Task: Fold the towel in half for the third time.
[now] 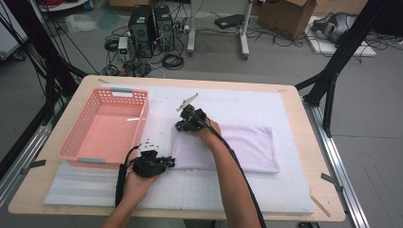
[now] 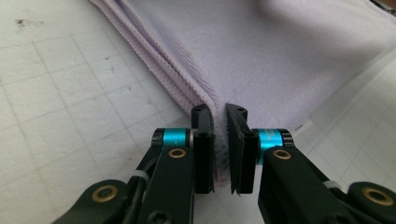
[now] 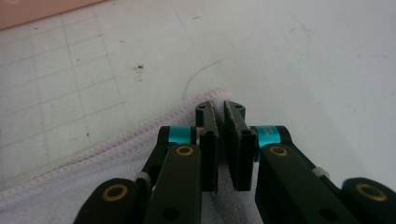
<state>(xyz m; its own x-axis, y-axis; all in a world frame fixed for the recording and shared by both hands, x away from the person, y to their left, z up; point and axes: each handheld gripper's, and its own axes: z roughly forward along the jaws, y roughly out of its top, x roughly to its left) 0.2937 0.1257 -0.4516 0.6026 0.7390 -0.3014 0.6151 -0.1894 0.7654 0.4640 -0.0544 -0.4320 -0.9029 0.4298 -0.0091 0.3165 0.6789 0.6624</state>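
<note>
towel [image 2: 280, 56] cut off above (top edge), corner hidden between jaws

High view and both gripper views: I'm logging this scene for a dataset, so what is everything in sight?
towel: one, pale lilac, folded, right of centre on the mat
basket: one, pink, open-work, left part of the mat
mat: one, white with a grid, covers the table
table: one, light wood
computer towers: two, black, floor behind the table
cardboard box: one, brown, floor at far right
left gripper: black, shut on the towel's near left corner
right gripper: black, shut on the towel's far left corner
</note>
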